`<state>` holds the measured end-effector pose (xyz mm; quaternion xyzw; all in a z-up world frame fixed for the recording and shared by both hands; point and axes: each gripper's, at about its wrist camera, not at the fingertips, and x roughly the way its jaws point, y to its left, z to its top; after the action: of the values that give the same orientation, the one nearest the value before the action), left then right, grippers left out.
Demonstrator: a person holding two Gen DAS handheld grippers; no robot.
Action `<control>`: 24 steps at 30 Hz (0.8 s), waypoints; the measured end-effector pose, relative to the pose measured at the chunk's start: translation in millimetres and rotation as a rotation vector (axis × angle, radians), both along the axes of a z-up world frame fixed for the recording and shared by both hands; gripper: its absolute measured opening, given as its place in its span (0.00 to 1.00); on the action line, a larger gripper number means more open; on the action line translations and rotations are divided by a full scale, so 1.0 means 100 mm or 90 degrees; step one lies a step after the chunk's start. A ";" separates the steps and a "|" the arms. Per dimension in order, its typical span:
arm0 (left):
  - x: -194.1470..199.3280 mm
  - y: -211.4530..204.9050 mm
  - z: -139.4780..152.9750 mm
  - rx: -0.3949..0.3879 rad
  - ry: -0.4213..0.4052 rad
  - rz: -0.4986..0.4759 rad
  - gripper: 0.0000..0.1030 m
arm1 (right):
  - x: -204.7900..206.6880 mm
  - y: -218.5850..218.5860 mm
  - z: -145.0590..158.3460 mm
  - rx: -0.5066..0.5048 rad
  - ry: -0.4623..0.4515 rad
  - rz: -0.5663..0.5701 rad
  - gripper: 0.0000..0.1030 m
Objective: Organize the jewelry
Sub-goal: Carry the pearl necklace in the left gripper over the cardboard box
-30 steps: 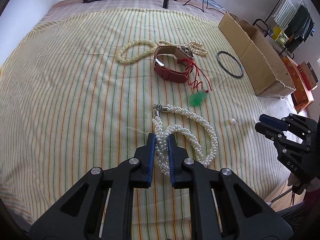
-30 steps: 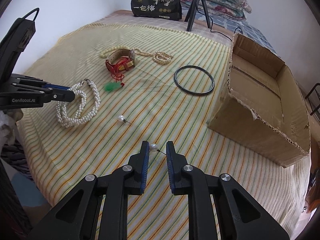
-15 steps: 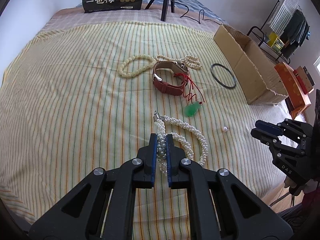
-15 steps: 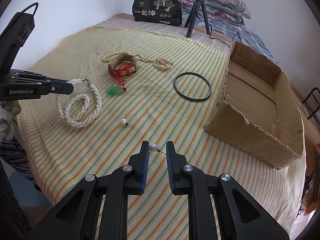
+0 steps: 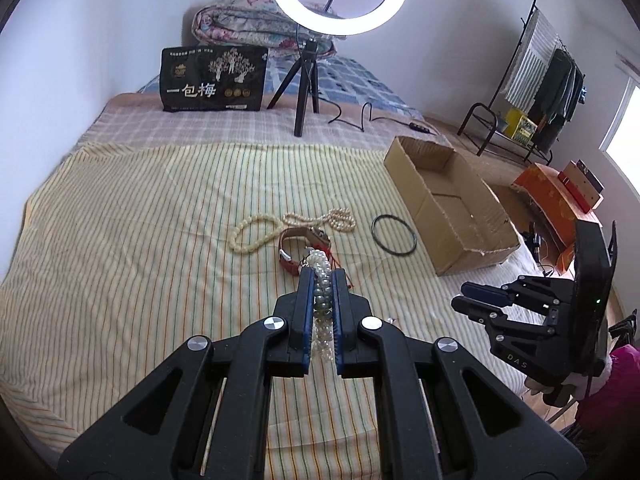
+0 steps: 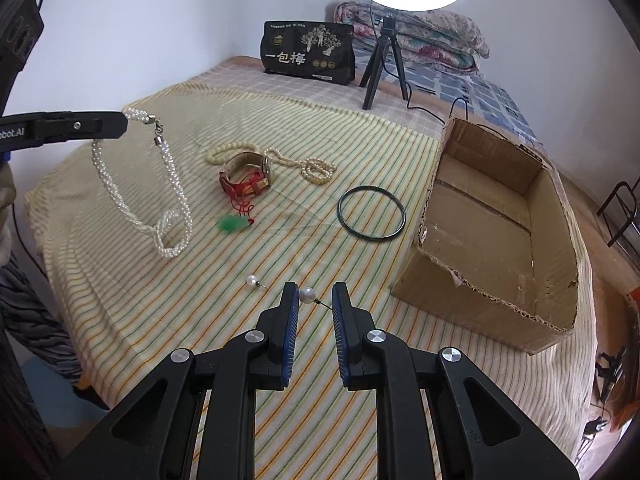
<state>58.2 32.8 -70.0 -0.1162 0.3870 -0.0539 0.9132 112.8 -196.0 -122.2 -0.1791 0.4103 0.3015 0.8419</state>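
Now my left tool (image 5: 323,300) is clamped on the twisted pearl necklace (image 6: 160,216), which dangles below it, while my right tool (image 6: 316,300) pinches a pearl earring (image 6: 307,294) between its tips.

I count two pearl stud earrings (image 6: 307,294), one twisted pearl necklace (image 6: 172,216), one cream bead bracelet (image 5: 252,232), one thin pearl strand (image 6: 316,170), one red-strapped watch (image 6: 246,178), one green pendant (image 6: 234,223), one dark bangle (image 6: 371,215), and one cardboard box (image 6: 500,240).
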 end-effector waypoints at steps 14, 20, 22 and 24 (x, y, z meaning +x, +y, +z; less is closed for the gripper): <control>0.02 0.01 0.52 -0.027 -0.076 -0.001 0.05 | 0.02 -0.07 0.39 0.048 -0.048 -0.020 0.15; 0.09 -0.08 0.65 -0.027 -0.090 -0.017 0.05 | 0.11 -0.18 0.52 0.061 -0.069 -0.043 0.15; 0.13 -0.10 0.70 -0.024 -0.100 -0.019 0.05 | 0.14 -0.22 0.56 0.066 -0.076 -0.051 0.15; 0.18 -0.13 0.76 -0.026 -0.106 -0.025 0.05 | 0.19 -0.27 0.60 0.070 -0.083 -0.059 0.15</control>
<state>75.7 20.1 6.4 -0.1223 0.3106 -0.0890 0.9384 132.1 -222.7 -62.6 -0.1326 0.3457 0.2720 0.8882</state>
